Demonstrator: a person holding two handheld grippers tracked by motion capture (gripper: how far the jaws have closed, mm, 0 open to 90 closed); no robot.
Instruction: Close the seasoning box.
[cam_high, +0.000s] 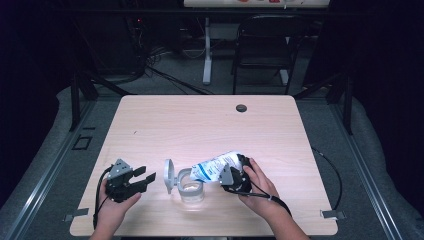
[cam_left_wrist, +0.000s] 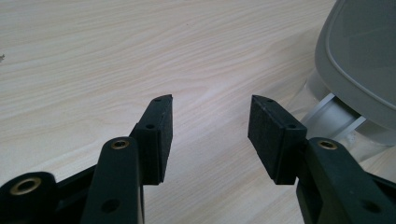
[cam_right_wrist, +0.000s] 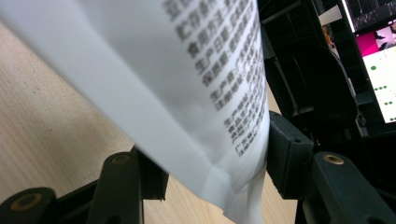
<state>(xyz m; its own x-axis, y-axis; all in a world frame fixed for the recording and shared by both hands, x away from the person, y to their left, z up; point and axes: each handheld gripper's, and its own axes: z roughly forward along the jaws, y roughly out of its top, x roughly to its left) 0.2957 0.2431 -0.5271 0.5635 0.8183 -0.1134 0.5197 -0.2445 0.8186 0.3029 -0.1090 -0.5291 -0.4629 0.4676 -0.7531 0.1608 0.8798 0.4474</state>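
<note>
Behind the table (cam_high: 150, 120), a monitor (cam_right_wrist: 380, 70); bag (cam_right_wrist: 187, 93) print legible.

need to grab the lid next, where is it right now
In the high view the lid stands open on the jar's left side, between the left gripper and the bag.

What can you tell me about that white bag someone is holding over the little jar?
The bag is a soft white pouch, plastic by its look, with blue markings on one face and rows of black printed characters on another. It is crumpled and tipped, its far end slanting down over the mouth of the clear container, as if pouring. The right gripper pinches its other end, the black fingers pressing on the sealed bottom edge. It hangs above the wooden table, and whether it touches the container's rim cannot be told.
</note>
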